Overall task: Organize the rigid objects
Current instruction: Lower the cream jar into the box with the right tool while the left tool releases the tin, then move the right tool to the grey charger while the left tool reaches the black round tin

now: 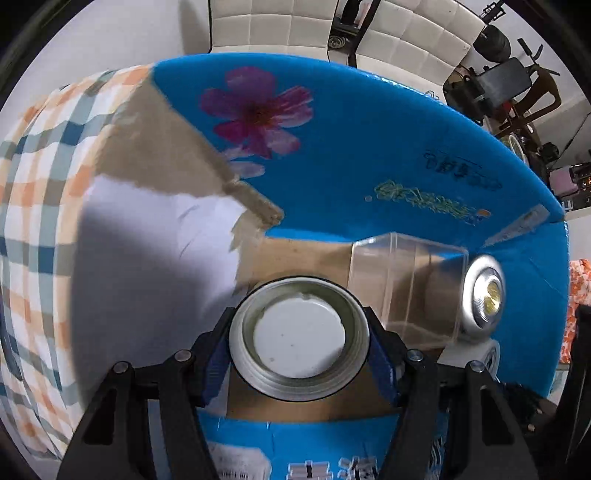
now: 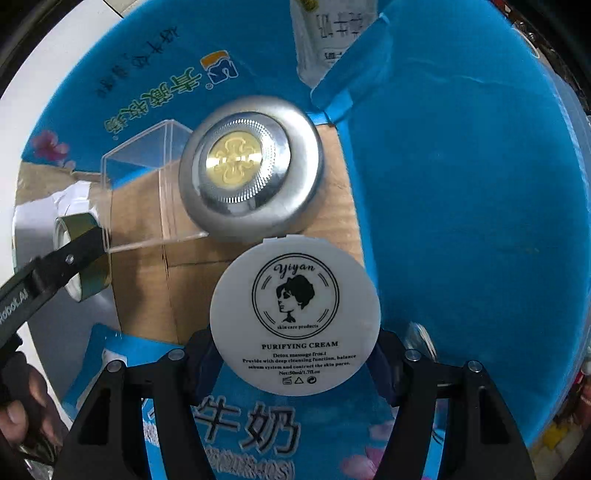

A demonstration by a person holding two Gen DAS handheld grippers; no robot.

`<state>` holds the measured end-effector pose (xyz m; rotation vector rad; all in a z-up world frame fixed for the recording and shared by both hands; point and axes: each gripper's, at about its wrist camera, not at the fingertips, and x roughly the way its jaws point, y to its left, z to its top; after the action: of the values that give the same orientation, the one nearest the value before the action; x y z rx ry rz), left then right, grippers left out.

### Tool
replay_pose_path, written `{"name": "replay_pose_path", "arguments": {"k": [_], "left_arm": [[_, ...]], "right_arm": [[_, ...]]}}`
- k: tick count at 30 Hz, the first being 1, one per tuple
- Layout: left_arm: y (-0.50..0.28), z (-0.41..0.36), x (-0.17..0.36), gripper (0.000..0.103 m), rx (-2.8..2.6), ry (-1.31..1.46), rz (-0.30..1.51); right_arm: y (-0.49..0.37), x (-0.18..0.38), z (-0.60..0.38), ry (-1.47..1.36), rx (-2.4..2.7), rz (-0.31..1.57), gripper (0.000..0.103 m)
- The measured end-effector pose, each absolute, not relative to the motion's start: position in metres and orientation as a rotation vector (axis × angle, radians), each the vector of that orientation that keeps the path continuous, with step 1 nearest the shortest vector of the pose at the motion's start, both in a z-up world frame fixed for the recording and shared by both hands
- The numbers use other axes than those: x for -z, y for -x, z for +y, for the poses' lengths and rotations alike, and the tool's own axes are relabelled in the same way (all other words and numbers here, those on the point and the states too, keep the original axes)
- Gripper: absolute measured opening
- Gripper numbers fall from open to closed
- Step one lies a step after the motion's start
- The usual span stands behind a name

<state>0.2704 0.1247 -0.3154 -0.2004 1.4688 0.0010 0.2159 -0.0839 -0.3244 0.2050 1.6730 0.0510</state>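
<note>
My left gripper (image 1: 299, 343) is shut on a silver screw lid (image 1: 299, 338), open side toward the camera, held just above the floor of a blue cardboard box (image 1: 369, 155). The lid also shows in the right wrist view (image 2: 85, 258), clamped by the left gripper. My right gripper (image 2: 295, 349) is shut on a white round cream jar (image 2: 294, 317) printed "Purifying Cream", held over the box floor. A silver round case with a gold centre (image 2: 251, 166) sits in the box beyond the jar; it shows at the right in the left wrist view (image 1: 482, 295).
A clear acrylic box (image 1: 406, 284) stands on the brown box floor (image 2: 192, 273) beside the silver case. Blue box walls (image 2: 461, 221) rise on all sides. A checked cloth (image 1: 40, 221) lies left of the box. White chairs (image 1: 280, 26) stand behind.
</note>
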Motion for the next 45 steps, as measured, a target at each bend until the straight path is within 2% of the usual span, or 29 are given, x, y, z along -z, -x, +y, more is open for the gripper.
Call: {"name": "replay_pose_path", "arguments": {"k": [18, 19, 21, 24, 28, 30, 43, 45], "left_arm": [[-0.279, 0.113, 0.333, 0.063, 0.012, 0.095, 1.591], [-0.277, 0.113, 0.334, 0.064, 0.013, 0.087, 1.597], [-0.273, 0.110, 0.332, 0.066, 0.023, 0.061, 1.614], [-0.264, 0.112, 0.324, 0.070, 0.030, 0.048, 1.607], [-0.247, 0.113, 0.302, 0.083, 0.043, 0.057, 1.573], [-0.236, 0.111, 0.289, 0.103, 0.036, 0.025, 1.540], [-0.187, 0.130, 0.199, 0.103, 0.007, 0.036, 1.351], [-0.199, 0.111, 0.191, 0.103, -0.006, 0.032, 1.320]], "right_arm": [[-0.243, 0.352, -0.073, -0.137, -0.038, 1.770, 0.071], [-0.244, 0.353, -0.072, -0.132, -0.039, 1.772, 0.072], [-0.248, 0.357, -0.062, -0.136, -0.065, 1.774, 0.087], [-0.249, 0.350, -0.057, -0.131, -0.085, 1.757, 0.102], [-0.250, 0.339, -0.055, -0.110, -0.078, 1.734, 0.102], [-0.250, 0.331, -0.056, -0.097, -0.076, 1.720, 0.102], [-0.212, 0.265, -0.056, -0.036, -0.140, 1.625, 0.102], [-0.203, 0.250, -0.055, -0.022, -0.148, 1.594, 0.102]]}}
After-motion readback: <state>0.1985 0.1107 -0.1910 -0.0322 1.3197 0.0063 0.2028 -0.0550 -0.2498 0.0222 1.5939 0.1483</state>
